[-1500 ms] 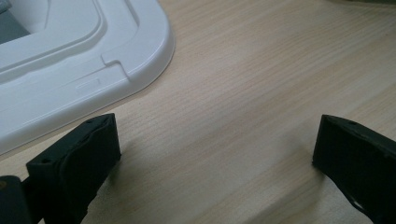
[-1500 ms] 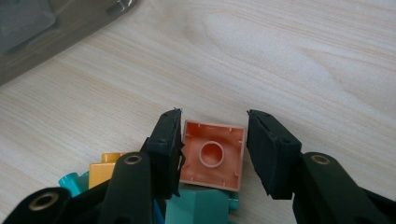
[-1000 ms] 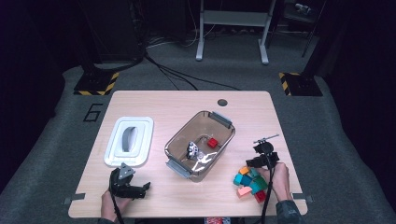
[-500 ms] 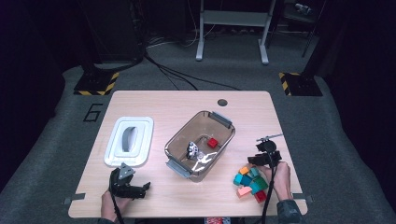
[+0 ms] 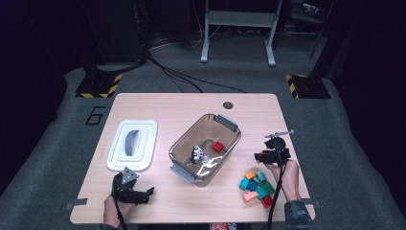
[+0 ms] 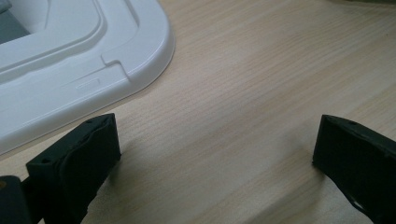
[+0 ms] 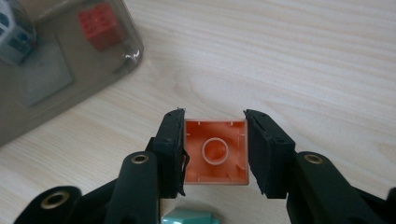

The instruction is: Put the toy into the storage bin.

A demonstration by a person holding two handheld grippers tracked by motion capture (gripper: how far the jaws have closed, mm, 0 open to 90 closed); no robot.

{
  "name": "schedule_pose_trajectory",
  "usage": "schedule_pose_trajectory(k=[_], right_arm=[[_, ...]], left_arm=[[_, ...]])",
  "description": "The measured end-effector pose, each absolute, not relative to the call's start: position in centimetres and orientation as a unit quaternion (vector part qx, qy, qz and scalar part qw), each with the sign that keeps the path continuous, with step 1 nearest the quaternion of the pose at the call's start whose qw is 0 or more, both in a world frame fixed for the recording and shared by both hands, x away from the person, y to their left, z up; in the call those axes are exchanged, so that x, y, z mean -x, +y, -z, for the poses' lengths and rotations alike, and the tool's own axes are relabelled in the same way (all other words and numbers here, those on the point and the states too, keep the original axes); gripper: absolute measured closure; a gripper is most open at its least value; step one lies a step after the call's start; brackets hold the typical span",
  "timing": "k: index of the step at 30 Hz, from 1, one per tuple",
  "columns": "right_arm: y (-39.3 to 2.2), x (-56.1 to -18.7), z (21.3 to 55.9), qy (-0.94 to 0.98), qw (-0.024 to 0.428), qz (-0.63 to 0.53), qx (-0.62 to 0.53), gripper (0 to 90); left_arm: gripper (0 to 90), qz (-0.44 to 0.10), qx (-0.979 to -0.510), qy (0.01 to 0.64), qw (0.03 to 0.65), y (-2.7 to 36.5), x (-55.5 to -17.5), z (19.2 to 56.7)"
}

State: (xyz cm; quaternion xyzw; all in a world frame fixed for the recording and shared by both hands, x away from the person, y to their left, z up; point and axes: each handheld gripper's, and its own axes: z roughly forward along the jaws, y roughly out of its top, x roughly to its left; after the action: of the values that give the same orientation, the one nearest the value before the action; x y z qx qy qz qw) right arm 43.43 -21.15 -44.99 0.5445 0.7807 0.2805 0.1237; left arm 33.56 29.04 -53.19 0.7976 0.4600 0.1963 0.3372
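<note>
Your right gripper [image 7: 214,151] clamps an orange plastic building brick [image 7: 215,157] at four o'clock of the clear plastic bin [image 5: 191,143], which holds a red brick [image 5: 218,146]; your left gripper [image 6: 217,154] rests open.

the table [image 5: 191,110] is evenly lit from above while the room around it is dark; glare streaks the clear bin [image 5: 203,148], and close-ups look soft.
</note>
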Motion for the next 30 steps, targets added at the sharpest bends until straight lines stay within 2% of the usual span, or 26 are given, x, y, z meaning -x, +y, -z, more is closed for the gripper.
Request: schedule_pose_trajectory(k=[30], right_arm=[[-20.4,-45.0,39.0,0.761,0.171,-0.341,-0.525,59.0]], left_arm=[[0.5,-0.193,-0.8,0.459,0.335,29.1,-33.6,53.1]])
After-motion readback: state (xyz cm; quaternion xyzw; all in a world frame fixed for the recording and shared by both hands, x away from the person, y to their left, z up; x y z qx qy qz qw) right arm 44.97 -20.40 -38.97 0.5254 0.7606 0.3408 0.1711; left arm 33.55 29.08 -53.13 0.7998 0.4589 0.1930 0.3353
